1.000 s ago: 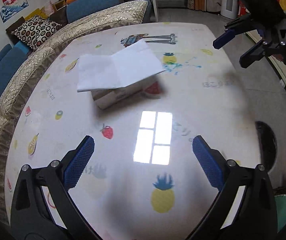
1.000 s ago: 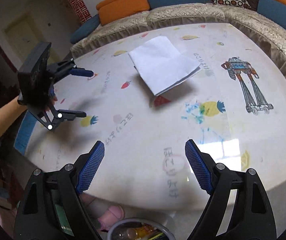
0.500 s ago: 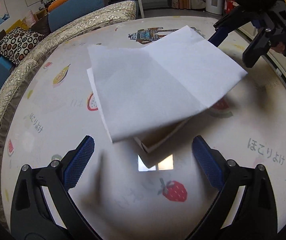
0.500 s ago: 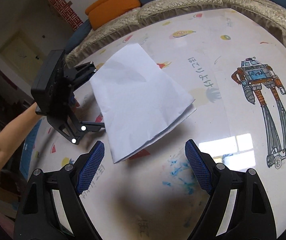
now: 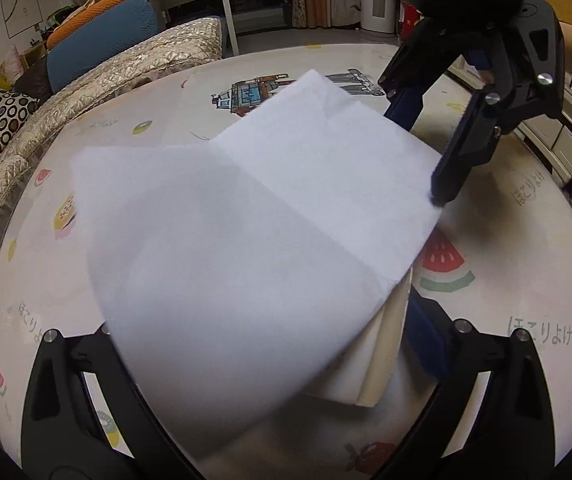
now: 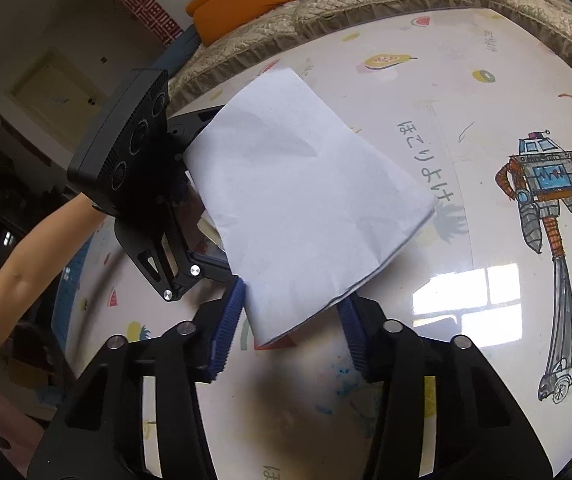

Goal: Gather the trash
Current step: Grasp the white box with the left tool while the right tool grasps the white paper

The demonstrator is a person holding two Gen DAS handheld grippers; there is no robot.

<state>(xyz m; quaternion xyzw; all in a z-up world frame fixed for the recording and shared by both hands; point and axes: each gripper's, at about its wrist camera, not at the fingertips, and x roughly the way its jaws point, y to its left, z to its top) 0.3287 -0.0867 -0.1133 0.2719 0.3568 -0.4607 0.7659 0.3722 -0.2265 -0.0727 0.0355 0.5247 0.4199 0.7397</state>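
Creased white paper sheet [image 6: 306, 208] over small cardboard box [image 5: 382, 352] on fruit-print table [image 6: 466, 80]; right gripper [image 6: 286, 332] just closing, jaws half-closed astride the sheet's near corner; left gripper [image 5: 253, 360] wide, box between, grip unclear.

Two hand-held grippers, both built of matte black plastic frames with angular, cut-out arms. The right gripper [image 6: 286, 334] has two fingers faced with ribbed blue pads [image 6: 225, 330], and round silver screws [image 6: 392, 326] sit at the joints. The left gripper [image 5: 265, 360] has the same black arms and silver screws [image 5: 51, 335], and one blue pad shows. A flat black box [image 6: 125, 156] with three round lenses is mounted on it. Bare forearms [image 6: 25, 276] show behind, with no sleeve.
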